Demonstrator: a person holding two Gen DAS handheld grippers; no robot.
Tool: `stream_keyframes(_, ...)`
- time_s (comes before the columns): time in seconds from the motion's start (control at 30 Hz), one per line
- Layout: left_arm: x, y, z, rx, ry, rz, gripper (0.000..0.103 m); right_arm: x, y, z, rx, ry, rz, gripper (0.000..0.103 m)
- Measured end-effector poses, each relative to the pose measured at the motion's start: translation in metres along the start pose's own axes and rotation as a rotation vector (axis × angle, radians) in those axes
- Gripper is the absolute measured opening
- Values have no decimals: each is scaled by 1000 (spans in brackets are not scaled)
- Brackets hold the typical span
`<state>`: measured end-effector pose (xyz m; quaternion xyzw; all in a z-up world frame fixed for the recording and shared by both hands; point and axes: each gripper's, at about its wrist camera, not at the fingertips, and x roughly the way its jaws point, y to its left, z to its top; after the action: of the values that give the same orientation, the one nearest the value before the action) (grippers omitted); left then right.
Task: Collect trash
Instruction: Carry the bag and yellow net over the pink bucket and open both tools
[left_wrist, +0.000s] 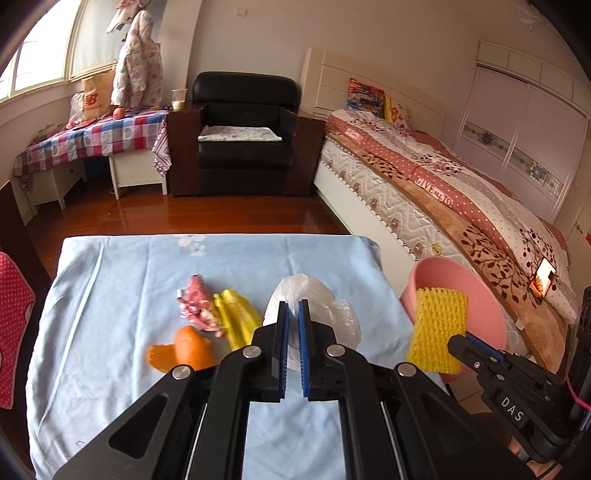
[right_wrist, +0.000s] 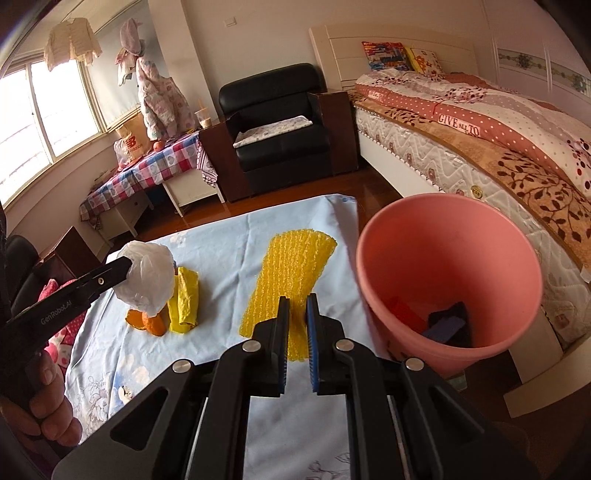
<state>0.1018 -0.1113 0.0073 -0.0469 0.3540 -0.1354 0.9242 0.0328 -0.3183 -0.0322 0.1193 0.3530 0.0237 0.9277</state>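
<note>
Blue-padded fingers of the right gripper (right_wrist: 297, 321) pinch the near end of a yellow foam fruit net (right_wrist: 291, 269), which hangs lifted off the table, its meshed sheet flat and only slightly curled. Held this way, just left of the pink plastic bucket (right_wrist: 380, 273), it seems ready to be swung over the rim and dropped in; dark and red scraps already lie at the bucket's bottom. Likewise the left gripper (left_wrist: 293, 325) is pressed together on a crumpled, translucent white plastic bag (left_wrist: 314, 295), raised above the cloth, probably waiting its turn at the bucket, which stands well to its right off the table edge. Beyond and to the left of those left fingers rest a folded yellow plastic wrapper (left_wrist: 236, 317), a crumpled pink-and-white paper wrapper (left_wrist: 197, 308) and orange peel (left_wrist: 184, 349), close together on the pale blue tablecloth (left_wrist: 110, 295), still uncollected.
</note>
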Motion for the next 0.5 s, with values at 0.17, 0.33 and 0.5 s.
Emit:
stream_keyframes(0.17, 3, -31, 2, 44, -4, -10, 5, -8, -16, -1, 25, -12, 2, 10)
stream_keyframes(0.33, 4, -56, 2, 80, -4, -28, 5, -13, -25, -1, 38, -22, 2, 9)
stream_keyframes(0.5, 5, -78, 1, 117, -7, -44, 5, -20, -40, 3, 63, -52, -5, 10)
